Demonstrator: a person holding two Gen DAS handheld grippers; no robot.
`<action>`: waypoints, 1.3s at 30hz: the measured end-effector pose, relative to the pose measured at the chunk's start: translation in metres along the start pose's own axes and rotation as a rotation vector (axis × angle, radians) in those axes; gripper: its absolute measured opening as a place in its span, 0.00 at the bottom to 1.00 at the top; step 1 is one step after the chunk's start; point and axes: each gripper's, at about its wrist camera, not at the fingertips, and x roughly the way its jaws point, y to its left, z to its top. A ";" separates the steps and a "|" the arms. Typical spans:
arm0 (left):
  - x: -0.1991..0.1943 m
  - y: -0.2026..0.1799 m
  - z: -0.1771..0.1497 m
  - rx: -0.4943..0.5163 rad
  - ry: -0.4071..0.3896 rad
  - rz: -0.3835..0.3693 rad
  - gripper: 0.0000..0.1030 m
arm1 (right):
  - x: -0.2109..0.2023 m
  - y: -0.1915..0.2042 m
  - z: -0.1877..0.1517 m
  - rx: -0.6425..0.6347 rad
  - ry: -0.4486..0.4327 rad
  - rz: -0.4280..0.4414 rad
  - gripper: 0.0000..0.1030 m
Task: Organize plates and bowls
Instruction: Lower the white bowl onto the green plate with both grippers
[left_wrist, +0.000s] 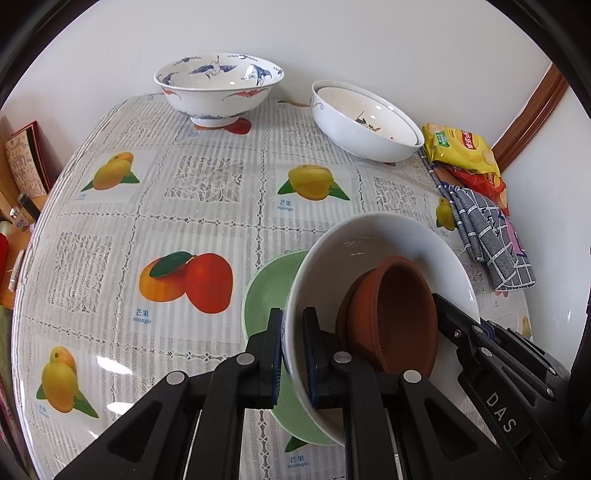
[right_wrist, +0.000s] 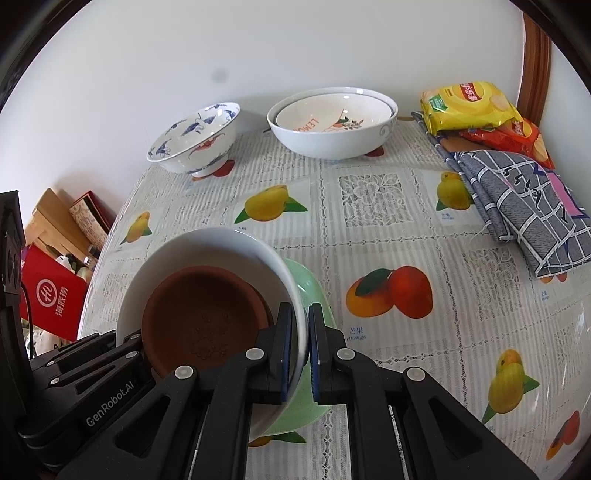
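A white bowl (left_wrist: 388, 236) holds brown clay dishes (left_wrist: 395, 314) and sits over a green plate (left_wrist: 266, 291). My left gripper (left_wrist: 293, 354) is shut on the white bowl's left rim. My right gripper (right_wrist: 300, 350) is shut on its right rim (right_wrist: 295, 314), with the brown dishes (right_wrist: 203, 317) inside and the green plate (right_wrist: 314, 291) beneath. At the back stand a blue crane-pattern bowl (left_wrist: 218, 88) and a white bowl with another dish nested in it (left_wrist: 365, 125). They also show in the right wrist view: the crane bowl (right_wrist: 195, 140) and the nested bowls (right_wrist: 332, 122).
The table has a fruit-print cloth (left_wrist: 147, 221). Snack bags (left_wrist: 461, 151) and a folded checked cloth (left_wrist: 491, 243) lie at its right edge. A white wall stands close behind. Boxes and a red carton (right_wrist: 51, 299) sit off the table's left side.
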 end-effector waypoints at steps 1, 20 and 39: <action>0.003 0.001 0.000 -0.004 0.006 -0.001 0.10 | 0.002 0.000 -0.001 -0.004 0.003 -0.004 0.08; 0.029 0.006 0.002 -0.025 0.021 -0.015 0.11 | 0.034 -0.009 -0.004 0.001 0.045 0.010 0.09; 0.032 0.006 0.002 -0.028 0.036 -0.021 0.12 | 0.035 -0.011 -0.003 0.004 0.039 0.018 0.08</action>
